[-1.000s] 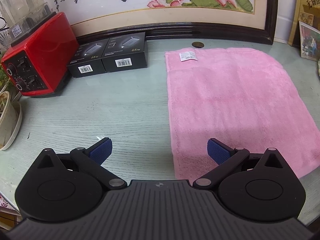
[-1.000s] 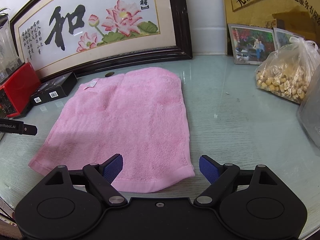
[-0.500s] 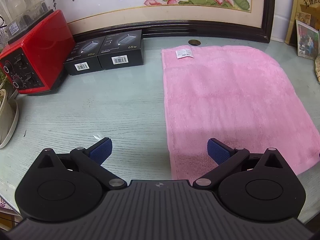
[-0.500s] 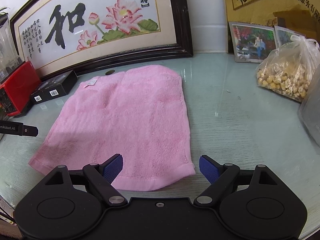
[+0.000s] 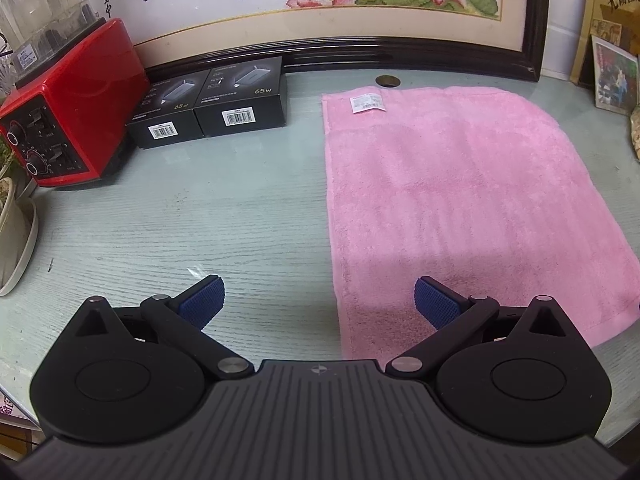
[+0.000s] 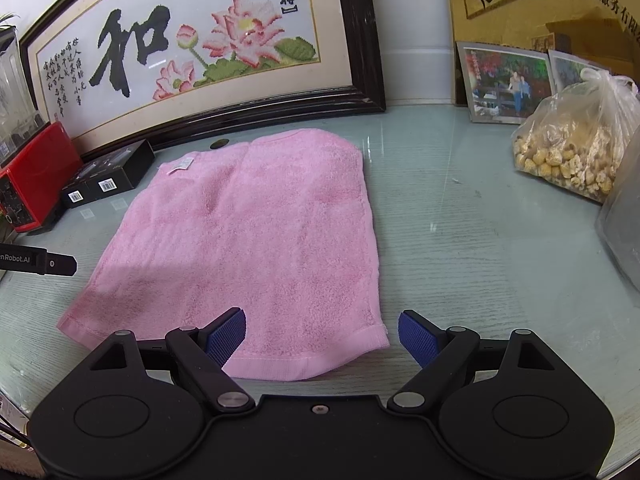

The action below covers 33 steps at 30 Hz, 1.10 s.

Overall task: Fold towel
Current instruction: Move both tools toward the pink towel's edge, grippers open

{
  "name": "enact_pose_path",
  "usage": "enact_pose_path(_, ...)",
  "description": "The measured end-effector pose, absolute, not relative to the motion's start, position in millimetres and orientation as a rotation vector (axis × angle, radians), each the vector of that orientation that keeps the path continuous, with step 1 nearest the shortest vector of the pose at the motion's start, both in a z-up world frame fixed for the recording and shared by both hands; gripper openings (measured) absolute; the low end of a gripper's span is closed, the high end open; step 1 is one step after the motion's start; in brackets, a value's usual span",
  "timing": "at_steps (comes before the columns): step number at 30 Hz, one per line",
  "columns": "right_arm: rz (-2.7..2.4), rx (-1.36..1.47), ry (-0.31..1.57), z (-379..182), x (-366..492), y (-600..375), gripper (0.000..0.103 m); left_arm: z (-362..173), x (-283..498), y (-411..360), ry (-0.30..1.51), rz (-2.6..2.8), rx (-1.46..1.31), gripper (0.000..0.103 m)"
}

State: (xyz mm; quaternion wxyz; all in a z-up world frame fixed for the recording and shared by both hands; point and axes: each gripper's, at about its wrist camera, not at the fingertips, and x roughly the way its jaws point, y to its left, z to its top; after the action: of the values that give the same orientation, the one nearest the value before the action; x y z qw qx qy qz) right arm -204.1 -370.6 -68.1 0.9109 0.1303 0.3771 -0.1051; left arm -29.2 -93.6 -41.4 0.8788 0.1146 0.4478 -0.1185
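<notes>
the pink terry-cloth towel lay spread flat in a single layer on the pale grey-green glass-topped desk, its white care label at the far corner toward 11 o'clock and its hemmed near edge running toward 6 o'clock. no fold had been made so far as the views showed, so the whole task appeared to be ahead: both near corners had to be gripped, lifted and carried over to the far edge, then the cloth smoothed. the left gripper hovered with its blue-padded jaws spread wide and empty, straddling the towel's left near edge, one pad over bare desk and the other over the cloth, neither pressing on it. the right gripper was likewise released, jaws wide, with the towel's right near corner lying between the pads but ungrasped. well clear of the towel, a red boxy appliance and two black cardboard boxes stood toward 10 o'clock, a framed lotus embroidery leaned at 12 o'clock, and a clear plastic bag of pale nuggets sat toward 2 o'clock.
</notes>
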Motion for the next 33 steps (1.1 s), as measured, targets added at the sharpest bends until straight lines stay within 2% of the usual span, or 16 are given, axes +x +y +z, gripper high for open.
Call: enact_pose_path(33,-0.222,0.272,0.796,-69.9,-195.7,-372.6,0.083,-45.1,-20.8,-96.4,0.932,-0.244,0.26,0.103)
